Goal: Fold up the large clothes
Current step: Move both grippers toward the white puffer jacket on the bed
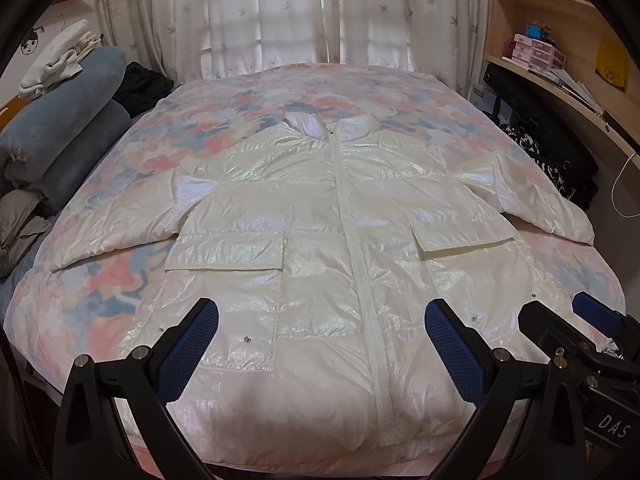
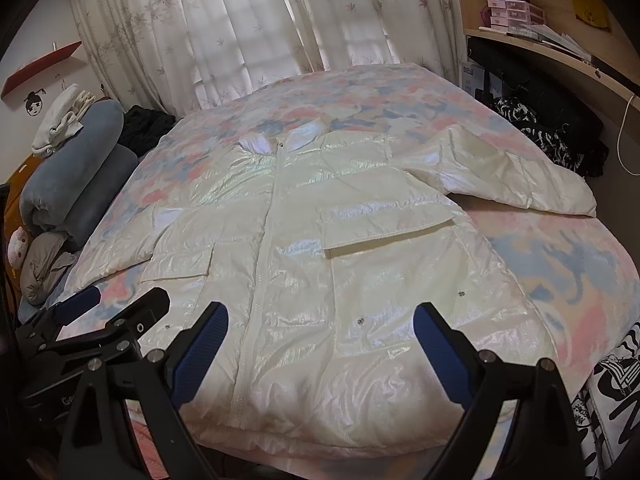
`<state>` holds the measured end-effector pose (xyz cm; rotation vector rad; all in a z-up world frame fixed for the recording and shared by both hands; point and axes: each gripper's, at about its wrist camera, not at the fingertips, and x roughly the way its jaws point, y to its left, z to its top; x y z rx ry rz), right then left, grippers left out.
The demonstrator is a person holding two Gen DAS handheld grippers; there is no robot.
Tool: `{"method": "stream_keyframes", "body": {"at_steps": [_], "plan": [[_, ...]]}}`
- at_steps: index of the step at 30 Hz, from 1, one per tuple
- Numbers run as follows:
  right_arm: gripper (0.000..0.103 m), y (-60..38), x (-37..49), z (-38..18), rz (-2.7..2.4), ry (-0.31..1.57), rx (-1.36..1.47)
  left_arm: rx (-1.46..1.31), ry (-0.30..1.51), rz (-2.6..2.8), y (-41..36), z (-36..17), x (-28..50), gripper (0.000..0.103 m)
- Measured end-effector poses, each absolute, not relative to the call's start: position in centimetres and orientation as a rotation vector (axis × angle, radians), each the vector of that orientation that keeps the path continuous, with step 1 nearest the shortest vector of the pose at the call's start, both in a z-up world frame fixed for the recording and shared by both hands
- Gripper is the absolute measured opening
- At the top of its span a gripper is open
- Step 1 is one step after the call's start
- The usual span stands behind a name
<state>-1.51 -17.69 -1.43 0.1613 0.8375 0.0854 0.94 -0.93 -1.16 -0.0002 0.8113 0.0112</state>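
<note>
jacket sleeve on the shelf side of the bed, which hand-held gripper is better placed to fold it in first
Right. The right hand-held gripper hangs open over the jacket on the side of that sleeve. The left hand-held gripper, also open, sits across the zipper, nearer the other sleeve.

Far ahead of the tongs, soft light comes through pale curtains [image 1: 288, 12] with little leaf shapes. A bed [image 1: 100, 292] with a pink and blue cover fills the room. To the left sit rolled blue blankets [image 1: 60, 120], and to the right a wooden shelf [image 1: 560, 20] holds small pink boxes [image 1: 536, 54]
</note>
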Motion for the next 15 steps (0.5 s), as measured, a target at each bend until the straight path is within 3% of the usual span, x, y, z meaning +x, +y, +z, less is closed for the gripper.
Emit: {"method": "stream_keyframes", "body": {"at_steps": [15], "plan": [[0.094,-18.1,0.0,0.7,0.071,0.785,0.082,-0.08,0.823,-0.073,-1.2,1.0,4.3,0.102]]}}
